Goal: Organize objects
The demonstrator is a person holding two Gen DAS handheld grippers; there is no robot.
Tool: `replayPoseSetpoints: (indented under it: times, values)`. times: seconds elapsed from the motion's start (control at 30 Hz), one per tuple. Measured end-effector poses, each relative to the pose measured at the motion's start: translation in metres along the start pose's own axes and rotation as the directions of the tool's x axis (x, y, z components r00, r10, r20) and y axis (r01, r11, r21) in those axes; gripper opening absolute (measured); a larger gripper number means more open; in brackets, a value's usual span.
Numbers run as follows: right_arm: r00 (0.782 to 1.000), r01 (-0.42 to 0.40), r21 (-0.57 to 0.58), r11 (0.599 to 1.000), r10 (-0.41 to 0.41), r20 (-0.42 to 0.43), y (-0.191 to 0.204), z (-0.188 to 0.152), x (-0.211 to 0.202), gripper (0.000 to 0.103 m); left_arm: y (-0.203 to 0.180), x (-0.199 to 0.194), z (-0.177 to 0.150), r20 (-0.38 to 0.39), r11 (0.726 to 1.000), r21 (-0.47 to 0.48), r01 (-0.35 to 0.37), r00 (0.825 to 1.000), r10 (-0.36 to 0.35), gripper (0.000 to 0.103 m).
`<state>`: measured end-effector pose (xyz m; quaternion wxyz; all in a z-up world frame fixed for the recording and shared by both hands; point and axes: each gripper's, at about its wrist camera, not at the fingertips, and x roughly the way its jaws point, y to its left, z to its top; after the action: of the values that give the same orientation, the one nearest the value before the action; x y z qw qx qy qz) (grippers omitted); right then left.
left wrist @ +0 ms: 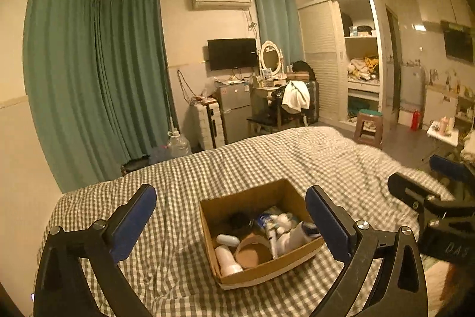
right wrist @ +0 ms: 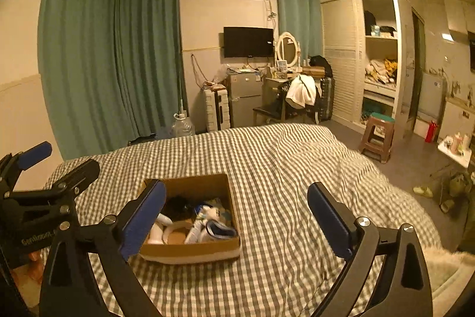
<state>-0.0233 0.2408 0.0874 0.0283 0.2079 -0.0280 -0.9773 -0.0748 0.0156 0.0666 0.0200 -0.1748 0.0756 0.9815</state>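
An open cardboard box point(left wrist: 267, 272) point(right wrist: 190, 254) sits on the grey checked bed cover point(left wrist: 207, 168). Inside lie a white bottle point(left wrist: 227, 259), a cardboard tape roll point(left wrist: 252, 253), a white oval case point(left wrist: 228, 239), a dark bundle point(left wrist: 237, 220) and a blue and white cloth item point(right wrist: 221, 229). My left gripper point(left wrist: 231, 192) is open just above and in front of the box, with nothing between its fingers. My right gripper point(right wrist: 237, 186) is open too, to the right of the box, over bare cover. Each gripper shows in the other's view: the right gripper point(left wrist: 418, 171), the left gripper point(right wrist: 68, 156).
Beyond the bed's far edge stand a water jug point(left wrist: 178, 143), a white suitcase point(left wrist: 207, 124), a small fridge point(left wrist: 234, 109) and a chair draped with clothes point(left wrist: 294, 100). A brown stool point(left wrist: 368, 128) stands on the floor at right. Slippers point(right wrist: 423, 191) lie beside the bed.
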Motion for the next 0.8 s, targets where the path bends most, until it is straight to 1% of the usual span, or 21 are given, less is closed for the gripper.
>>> replayPoseSetpoints:
  times: [0.1, 0.17, 0.23, 0.3, 0.33, 0.37, 0.43, 0.53, 0.6, 0.7, 0.8]
  values:
    - [1.000, 0.018, 0.015, 1.000, -0.018, -0.004, -0.006, -0.021, 0.005, 0.097, -0.004, 0.005, -0.022, 0.001, 1.000, -0.003, -0.024, 1.000, 0.024, 0.103]
    - [1.000, 0.028, 0.032, 0.999, -0.028, 0.004, -0.008, -0.035, 0.008, 0.097, -0.005, 0.011, -0.035, -0.020, 1.000, -0.014, -0.012, 1.000, 0.012, 0.103]
    - [1.000, 0.024, 0.050, 0.998, -0.024, 0.004, -0.011, -0.052, 0.012, 0.097, -0.008, 0.012, -0.046, -0.023, 1.000, -0.015, 0.004, 1.000, -0.004, 0.103]
    - [0.999, 0.035, 0.027, 0.999, -0.035, 0.010, -0.009, -0.066, 0.016, 0.097, -0.011, 0.015, -0.055, -0.017, 1.000, 0.005, 0.001, 1.000, -0.001, 0.103]
    - [0.999, 0.047, 0.016, 0.999, -0.047, 0.009, -0.008, -0.072, 0.019, 0.097, -0.013, 0.017, -0.058, -0.019, 1.000, 0.015, 0.011, 1.000, -0.011, 0.103]
    - [0.999, 0.052, 0.010, 0.999, -0.052, 0.006, -0.007, -0.075, 0.021, 0.097, -0.016, 0.020, -0.061, -0.031, 0.999, 0.030, 0.026, 0.999, -0.025, 0.103]
    - [0.998, 0.052, 0.005, 0.999, -0.052, -0.022, -0.008, -0.082, 0.030, 0.097, -0.017, 0.024, -0.064, -0.045, 0.999, 0.031, 0.023, 0.999, -0.022, 0.103]
    - [0.997, 0.072, 0.001, 0.997, -0.071, -0.013, -0.011, -0.088, 0.031, 0.097, -0.015, 0.028, -0.069, -0.061, 1.000, -0.008, 0.026, 0.998, -0.027, 0.103]
    - [0.998, 0.067, 0.025, 0.997, -0.067, -0.007, -0.016, -0.090, 0.031, 0.097, -0.013, 0.031, -0.072, -0.070, 1.000, -0.023, 0.014, 0.997, -0.016, 0.103]
    - [0.997, 0.071, 0.058, 0.996, -0.070, -0.019, -0.023, -0.092, 0.033, 0.097, -0.013, 0.032, -0.077, -0.075, 1.000, -0.013, -0.006, 0.997, 0.005, 0.103]
    - [0.996, 0.082, 0.064, 0.995, -0.081, -0.027, -0.024, -0.095, 0.035, 0.097, -0.012, 0.031, -0.079, -0.080, 1.000, -0.011, -0.003, 0.997, 0.002, 0.103]
